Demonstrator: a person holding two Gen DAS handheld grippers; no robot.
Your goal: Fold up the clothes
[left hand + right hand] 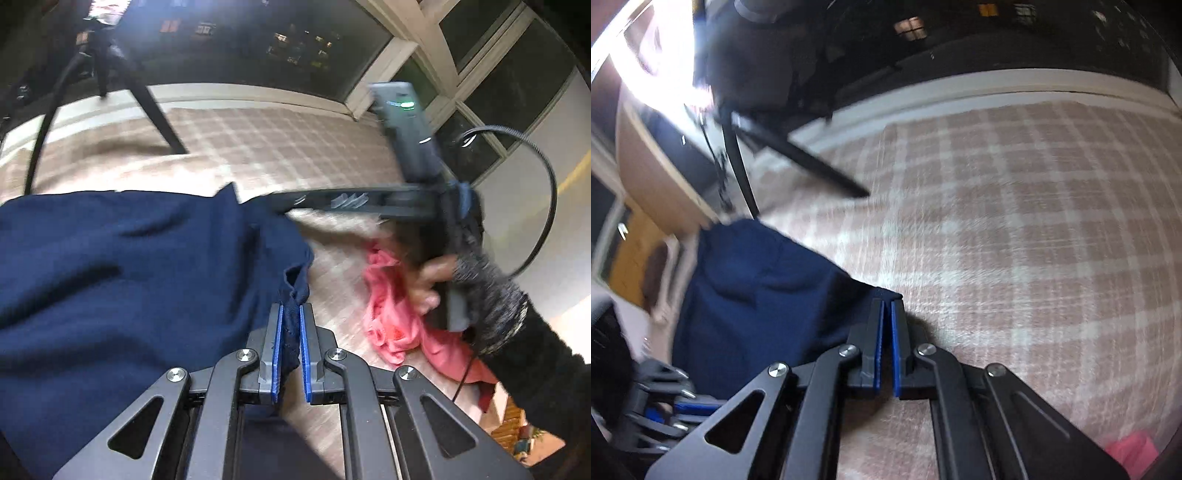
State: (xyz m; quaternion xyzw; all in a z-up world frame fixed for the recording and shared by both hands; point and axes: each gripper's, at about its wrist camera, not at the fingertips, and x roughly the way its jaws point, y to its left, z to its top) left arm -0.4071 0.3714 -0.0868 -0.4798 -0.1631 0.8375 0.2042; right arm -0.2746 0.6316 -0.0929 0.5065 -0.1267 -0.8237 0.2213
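Note:
A navy blue garment (122, 273) hangs stretched above the checked bed cover (266, 144). My left gripper (291, 317) is shut on a bunched navy edge of it. In the left wrist view the right gripper (286, 206) reaches in from the right, held by a hand (430, 280) in a grey cuff, its tips at the garment's far corner. In the right wrist view my right gripper (887, 314) is shut on a corner of the navy garment (753, 295), which drapes down to the left. The left gripper (665, 398) shows blurred at the lower left.
A pink garment (391, 314) lies crumpled on the bed cover (1015, 240) to the right, also at the corner as the pink garment (1134, 452). A black tripod leg (155, 114) stands on the bed at the back. Dark windows (517, 85) are behind.

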